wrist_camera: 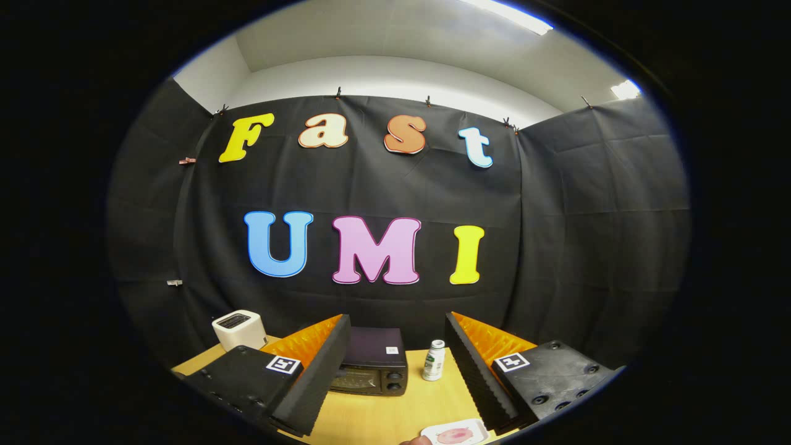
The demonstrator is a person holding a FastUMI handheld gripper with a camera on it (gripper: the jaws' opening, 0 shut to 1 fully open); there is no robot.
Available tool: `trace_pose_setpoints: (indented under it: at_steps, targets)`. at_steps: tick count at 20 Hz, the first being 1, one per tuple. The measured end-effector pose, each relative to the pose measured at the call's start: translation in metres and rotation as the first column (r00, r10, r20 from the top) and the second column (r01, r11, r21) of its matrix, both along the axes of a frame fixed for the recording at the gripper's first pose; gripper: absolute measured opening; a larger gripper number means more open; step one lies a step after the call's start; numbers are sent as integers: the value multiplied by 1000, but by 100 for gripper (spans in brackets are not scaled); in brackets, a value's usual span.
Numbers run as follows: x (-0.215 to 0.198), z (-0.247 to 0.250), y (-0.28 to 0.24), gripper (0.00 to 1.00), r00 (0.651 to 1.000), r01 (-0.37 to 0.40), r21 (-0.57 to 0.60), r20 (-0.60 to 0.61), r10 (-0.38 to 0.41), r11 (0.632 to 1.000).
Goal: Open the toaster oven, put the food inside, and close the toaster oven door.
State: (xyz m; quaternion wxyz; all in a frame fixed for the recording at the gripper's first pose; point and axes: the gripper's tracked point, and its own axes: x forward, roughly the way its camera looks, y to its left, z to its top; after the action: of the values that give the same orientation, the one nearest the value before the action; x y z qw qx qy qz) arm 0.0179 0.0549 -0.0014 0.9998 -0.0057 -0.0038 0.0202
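Observation:
A black toaster oven [372,368] stands on the wooden table [395,414], beyond the fingers and partly behind the left one; its door looks closed. A white plate with a pink piece of food [455,434] lies close in, just inside the right finger. My gripper [395,371] hangs above the table, open wide, with nothing between its fingers.
A white pop-up toaster [240,329] sits at the back left of the table. A small white bottle with a green label [434,360] stands right of the toaster oven. Something rounded shows at the plate's near edge; what it is I cannot tell.

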Motion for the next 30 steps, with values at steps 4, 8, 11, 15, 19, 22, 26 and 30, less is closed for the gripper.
trace_pose_setpoints:
  at_steps: [4, 8, 11, 15, 19, 22, 26, 30]
  targets:
    - [25, -21, 41, 98, 999, -23, 38, -34, 24, 999]
    - [60, -62, 81, 98, 997, -28, 35, -70, 30, 999]
    - [84, -105, 118, 98, 989, -71, 43, -126, 75, 997]
    - [120, -169, 143, 98, 967, -50, 55, -249, 62, 997]
    - [145, -224, 157, 98, 944, -38, 21, -326, 43, 999]
    - [161, -251, 159, 98, 924, -30, 27, -381, 38, 999]
    - [175, -280, 152, 98, 899, -2, 19, -437, 10, 1000]
    - [179, -295, 152, 99, 885, 3, 11, -465, 2, 1000]
